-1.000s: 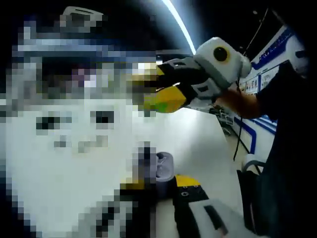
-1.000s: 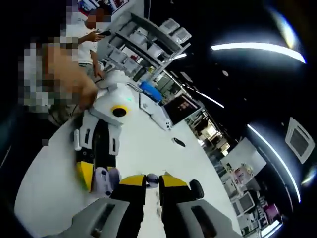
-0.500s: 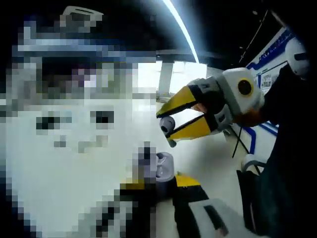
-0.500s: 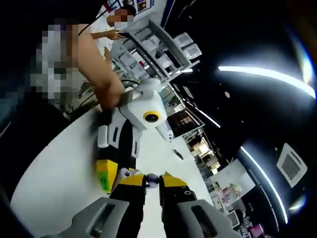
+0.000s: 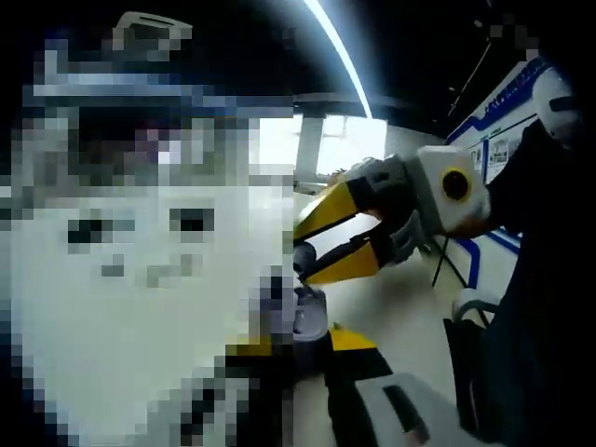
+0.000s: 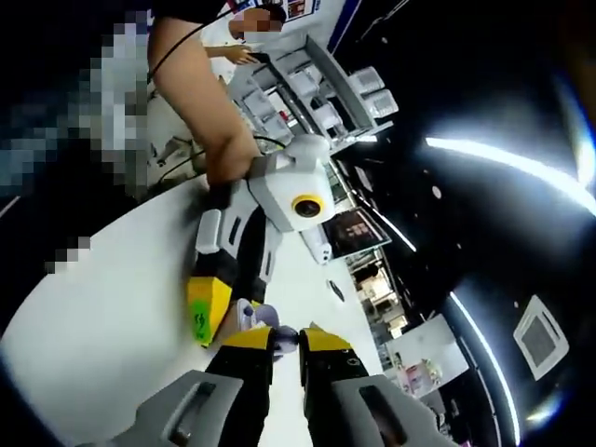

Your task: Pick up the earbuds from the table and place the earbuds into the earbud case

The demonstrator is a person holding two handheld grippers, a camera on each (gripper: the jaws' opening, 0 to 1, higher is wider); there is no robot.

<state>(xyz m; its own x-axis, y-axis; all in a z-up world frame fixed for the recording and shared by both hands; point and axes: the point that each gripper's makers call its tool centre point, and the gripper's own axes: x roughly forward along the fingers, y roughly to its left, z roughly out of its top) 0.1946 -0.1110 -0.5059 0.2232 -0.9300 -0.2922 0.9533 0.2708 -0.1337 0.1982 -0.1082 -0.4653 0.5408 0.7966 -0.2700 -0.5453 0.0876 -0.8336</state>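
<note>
Between the yellow tips of the right tongs (image 6: 286,337) sits a small grey earbud (image 6: 287,337), pinched there with the jaws drawn close around it. Just beside it, touching or very nearly so, is the pale lilac earbud case (image 6: 250,315), lid open, which the left tongs (image 6: 226,300) grip from the other side over the white surface (image 6: 112,317). From the left gripper view, the case (image 5: 309,317) stands upright between that tool's own yellow-tipped jaws, the left tongs (image 5: 296,343) shut upon it, though a mosaic patch covers the near jaw. Over it the right tongs (image 5: 300,263) come in from the right, their long yellow jaws angled down so the tips meet the case's open top; the earbud itself is too small and blurred there to make out. A hand (image 6: 221,177) and bare forearm hold the left tool's white body in the right gripper view. Behind it stand grey shelves (image 6: 307,79) stacked with boxes, and bright strip lights (image 6: 507,158) cross the dark ceiling.
</note>
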